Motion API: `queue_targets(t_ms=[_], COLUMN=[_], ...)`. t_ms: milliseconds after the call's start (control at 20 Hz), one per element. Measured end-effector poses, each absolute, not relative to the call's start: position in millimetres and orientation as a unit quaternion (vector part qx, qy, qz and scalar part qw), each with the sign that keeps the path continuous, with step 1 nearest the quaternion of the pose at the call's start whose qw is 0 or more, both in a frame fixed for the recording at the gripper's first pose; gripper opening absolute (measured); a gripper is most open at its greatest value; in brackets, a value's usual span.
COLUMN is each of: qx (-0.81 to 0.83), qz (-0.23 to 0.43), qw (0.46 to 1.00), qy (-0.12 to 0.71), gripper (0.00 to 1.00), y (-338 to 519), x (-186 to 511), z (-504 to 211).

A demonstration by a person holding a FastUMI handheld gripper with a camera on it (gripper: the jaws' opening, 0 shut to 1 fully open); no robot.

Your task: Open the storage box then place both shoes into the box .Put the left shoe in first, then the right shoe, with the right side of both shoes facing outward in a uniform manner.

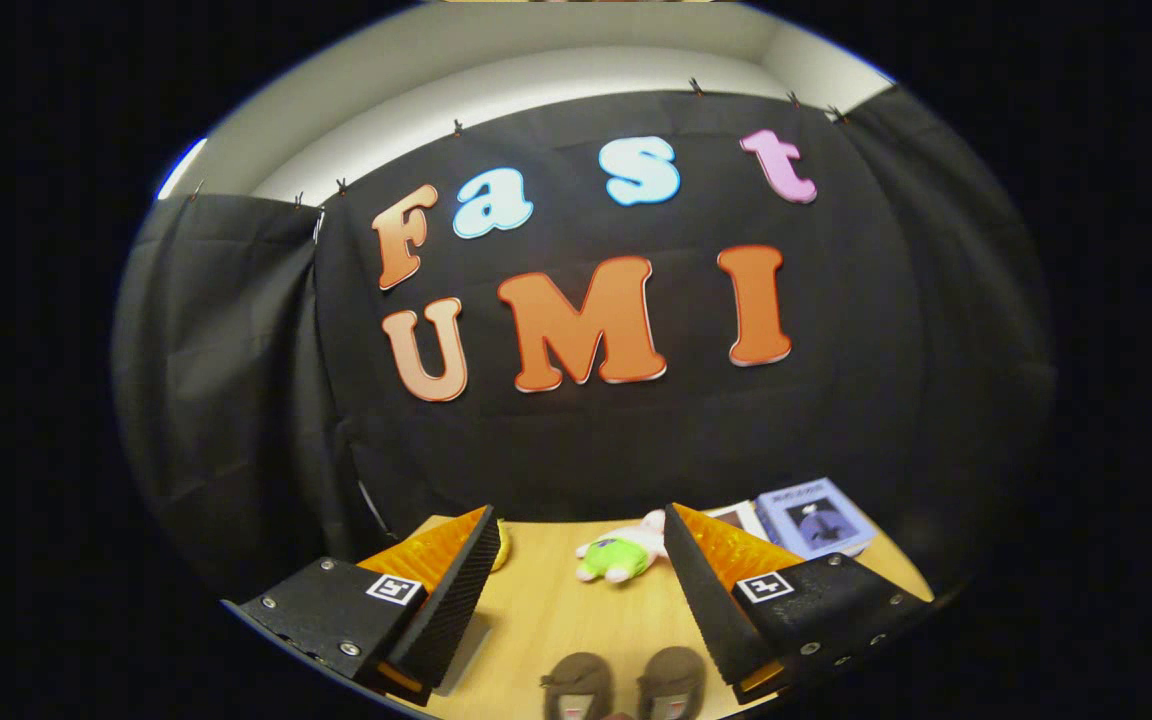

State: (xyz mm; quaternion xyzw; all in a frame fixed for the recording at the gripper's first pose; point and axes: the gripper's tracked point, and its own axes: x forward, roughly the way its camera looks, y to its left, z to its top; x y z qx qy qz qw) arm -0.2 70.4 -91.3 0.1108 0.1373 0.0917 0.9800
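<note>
Gripper (576,580), lower centre of frame: fingers spread wide, released, nothing between them. Pair of shoes (626,685), dark brown, at the bottom centre, side by side on the wooden table (546,610), lying between and below the fingertips; partly cut off, so left and right cannot be told. Storage box: possibly the pale flat edge (466,655) beside the left finger, lower left; too little visible to be sure. Plush toy (621,555), white and green, mid-table beyond the fingertips. Book (816,515), blue-grey cover, lower right at the table's far edge against the black cloth wall (236,400). Yellow object (502,545) peeping past the left finger; unidentified. Step in hand, by judgement: opening the box. Advice: tilt down to locate the lid first, keep the fingers apart, approach the lid's edge squarely, and leave the shoes undisturbed until the box stands open.
</note>
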Motion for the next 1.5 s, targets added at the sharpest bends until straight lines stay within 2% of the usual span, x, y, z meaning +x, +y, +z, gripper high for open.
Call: queue_targets(t_ms=[100, 300, 1000, 1200, 1500], qx=[0.170, 0.182, 0.288, 0.323, 0.370], qz=[0.111, 0.096, 0.238, 0.273, 0.297], qw=[0.962, 0.945, 0.780, 0.736, 0.701], qy=[0.180, 0.252, 0.502, 0.529, 0.533], gripper=[0.99, 0.98, 0.96, 0.96, 0.96], y=[85.9, 96.8, 253.2, 283.8, 308.2], x=[-0.5, 8.6, -38.9, -46.3, -36.4], z=[-113.7, -166.7, -314.8, -338.6, -357.5])
